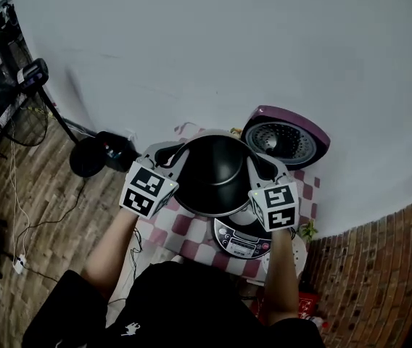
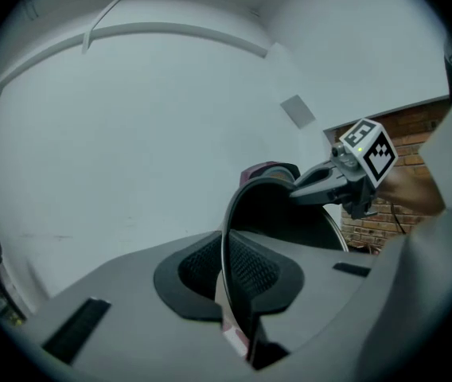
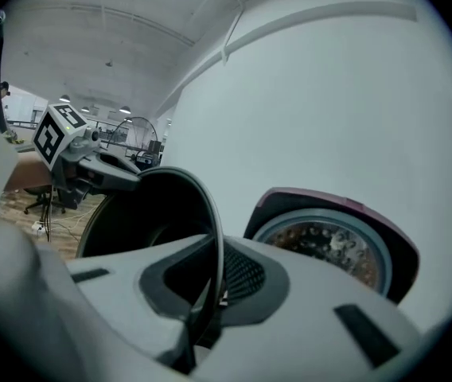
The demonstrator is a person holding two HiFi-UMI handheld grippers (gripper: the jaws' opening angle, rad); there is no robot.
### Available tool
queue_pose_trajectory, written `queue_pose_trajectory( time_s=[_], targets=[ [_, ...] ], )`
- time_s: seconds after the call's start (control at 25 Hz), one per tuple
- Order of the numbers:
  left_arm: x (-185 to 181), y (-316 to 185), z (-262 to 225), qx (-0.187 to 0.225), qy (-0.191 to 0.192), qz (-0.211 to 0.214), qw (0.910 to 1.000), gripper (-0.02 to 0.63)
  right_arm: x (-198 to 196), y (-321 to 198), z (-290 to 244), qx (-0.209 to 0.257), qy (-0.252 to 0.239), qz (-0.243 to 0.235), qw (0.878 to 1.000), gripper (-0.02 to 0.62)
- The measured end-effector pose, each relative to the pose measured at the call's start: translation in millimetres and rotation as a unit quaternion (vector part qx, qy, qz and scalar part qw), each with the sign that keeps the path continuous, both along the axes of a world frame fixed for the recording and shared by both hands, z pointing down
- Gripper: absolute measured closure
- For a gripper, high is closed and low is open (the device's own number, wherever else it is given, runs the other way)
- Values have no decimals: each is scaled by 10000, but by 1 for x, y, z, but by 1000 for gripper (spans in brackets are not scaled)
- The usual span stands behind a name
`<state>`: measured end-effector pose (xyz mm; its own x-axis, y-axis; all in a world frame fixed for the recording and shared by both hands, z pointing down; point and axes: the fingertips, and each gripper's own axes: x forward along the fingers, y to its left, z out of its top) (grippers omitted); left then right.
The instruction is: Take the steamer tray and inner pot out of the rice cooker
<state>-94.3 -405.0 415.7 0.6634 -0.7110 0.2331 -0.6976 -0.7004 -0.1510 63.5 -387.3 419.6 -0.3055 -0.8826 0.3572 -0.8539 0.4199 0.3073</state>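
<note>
— Where's the round black metal inner pot (image 1: 217, 172)?
— Held over the purple-lidded rice cooker (image 1: 244, 242), on the checked-cloth desk (image 1: 190, 232).
— And the jaws?
— The left gripper (image 1: 179, 156) and right gripper (image 1: 258, 167) each clamp narrowly on its thin rim, on opposite sides.

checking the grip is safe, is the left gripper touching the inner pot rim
Touching. In the left gripper view the left gripper has its two pads clamped on the rim of the inner pot, with no gap on either side.
</note>
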Motion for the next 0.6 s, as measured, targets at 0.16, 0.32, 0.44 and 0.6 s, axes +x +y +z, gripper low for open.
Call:
queue_pose_trajectory(
  time_s=[0.16,0.32,0.44,0.6],
  targets=[
    [-41,-2,9,-82,-41,-349,9993,578,-41,-12,8,-32,-49,-329,9994,571],
    [-80,-6,20,-203,-89,-679,9974,578,-80,-26,22,-168,-72,-668,9976,571],
    [-103,-8,35,-372,-142,-880,9953,578,-102,-36,39,-327,-71,-885,9955,571],
    [-125,-8,62,-675,-204,-1108,9913,580,-125,-44,69,-658,-3,-1134,9914,571]
  ],
)
